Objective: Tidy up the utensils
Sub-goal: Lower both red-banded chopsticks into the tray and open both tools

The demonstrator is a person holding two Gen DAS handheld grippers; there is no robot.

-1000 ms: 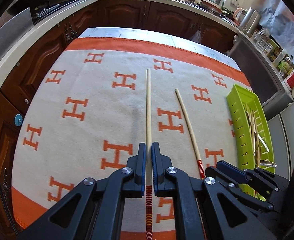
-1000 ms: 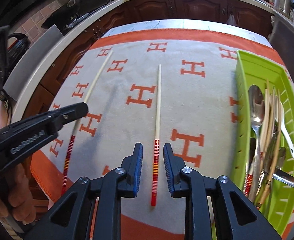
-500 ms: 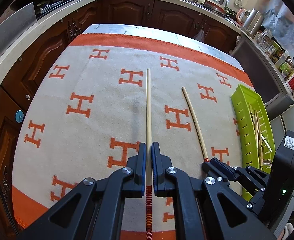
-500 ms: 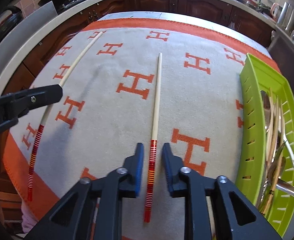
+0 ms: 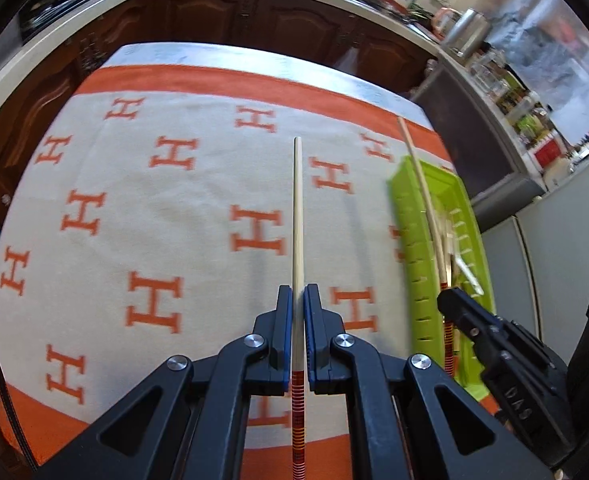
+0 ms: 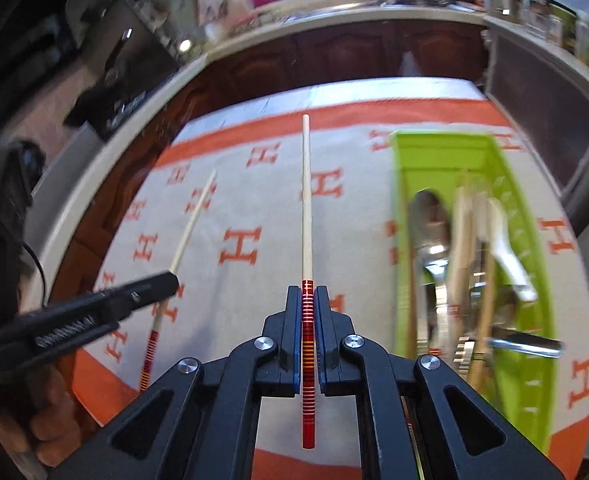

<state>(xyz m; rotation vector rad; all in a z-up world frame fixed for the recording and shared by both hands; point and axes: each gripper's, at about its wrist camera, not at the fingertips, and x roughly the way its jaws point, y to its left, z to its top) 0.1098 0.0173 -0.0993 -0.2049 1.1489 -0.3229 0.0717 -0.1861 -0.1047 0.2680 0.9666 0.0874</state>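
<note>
The left claw (image 5: pixel 298 300) is closed tight on a chopstick (image 5: pixel 297 216), its blue pads (image 5: pixel 286 320) pressing the pale shaft just ahead of the red-and-yellow striped handle end, which sticks out behind the grip toward the camera. The pale tip points away over the cream cloth (image 5: pixel 166 208) with its orange H pattern and orange border, which covers the bench. The right claw (image 6: pixel 307 292) is likewise clamped on a second chopstick (image 6: pixel 306 208); its jaws have just been closing, and the striped handle now sits pinched between the blue pads (image 6: pixel 293 320), the pale shaft reaching forward above the cloth (image 6: pixel 254 200). In the left wrist view the right claw (image 5: pixel 448 300) appears at the lower right with its chopstick (image 5: pixel 422 184) slanting over the green tray (image 5: pixel 410 240). In the right wrist view the left claw (image 6: pixel 166 280) shows at the left edge, a hand (image 6: pixel 42 420) beneath it, with its chopstick (image 6: pixel 190 224) angled above the cloth. The green tray (image 6: pixel 400 240) stands on the cloth to the right of both claws and holds a blurred pile of cutlery: a metal spoon (image 6: pixel 430 220), wooden chopsticks (image 6: pixel 460 248) and a white utensil (image 6: pixel 506 248). Dark wooden cabinets (image 5: pixel 222 16) run behind the bench.
</note>
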